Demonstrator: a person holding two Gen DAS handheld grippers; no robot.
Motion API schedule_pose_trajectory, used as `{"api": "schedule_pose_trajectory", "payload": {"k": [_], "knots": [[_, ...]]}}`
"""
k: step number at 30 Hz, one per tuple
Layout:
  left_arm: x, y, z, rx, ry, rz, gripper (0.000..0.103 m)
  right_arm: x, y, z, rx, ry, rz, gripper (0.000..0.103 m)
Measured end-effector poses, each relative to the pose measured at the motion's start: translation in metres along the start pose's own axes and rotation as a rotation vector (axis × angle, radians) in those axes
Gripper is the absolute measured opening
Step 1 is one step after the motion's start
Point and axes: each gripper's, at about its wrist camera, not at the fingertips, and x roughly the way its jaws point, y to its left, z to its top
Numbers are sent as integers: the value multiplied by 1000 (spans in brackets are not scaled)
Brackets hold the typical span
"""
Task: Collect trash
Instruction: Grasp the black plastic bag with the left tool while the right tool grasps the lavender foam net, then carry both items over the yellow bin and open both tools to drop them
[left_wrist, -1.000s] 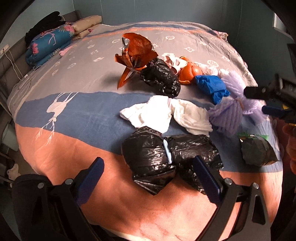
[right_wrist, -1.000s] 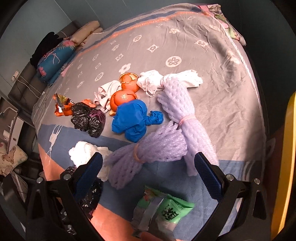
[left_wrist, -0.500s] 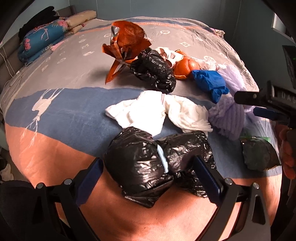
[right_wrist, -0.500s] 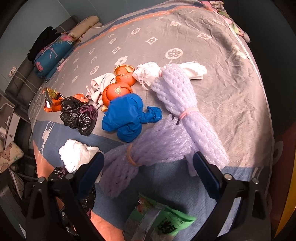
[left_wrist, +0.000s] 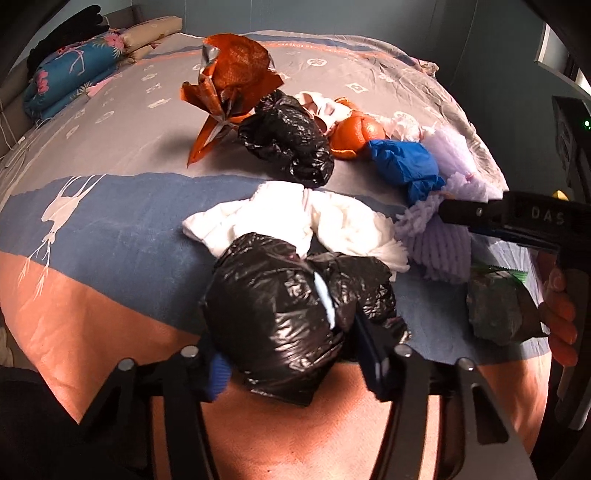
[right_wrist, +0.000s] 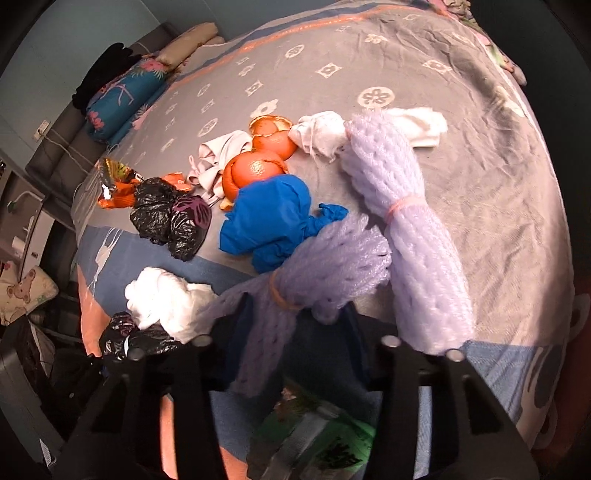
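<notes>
— Jaws of the left gripper?
— Closing on the crumpled black plastic bag at the bed's near edge.
— And the right gripper?
— Closing round the lilac foam-net bundle, beside the blue plastic bag.

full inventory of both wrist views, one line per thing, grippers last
black bag bundle: 1, black, near bed edge, between left gripper's fingers
second black bag: 1, black, mid bed
white bag: 1, white, behind the near black bundle
foil wrapper: 1, orange, far side of pile
orange peel: 2 pieces, orange, mid bed
blue bag: 1, blue, beside the peel
foam net bundles: 2, lilac, banded
green packet: 1, green, near edge
bed cover: grey, blue, salmon
left gripper: closing on black bundle
right gripper: closing on a foam net
</notes>
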Motion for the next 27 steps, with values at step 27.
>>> {"api": "schedule_pose_trajectory", "payload": {"k": [27], "knots": [[-67,6,-3,-17,-188,-178,35,-106,-16,-3,-22,-166,221,25]]}}
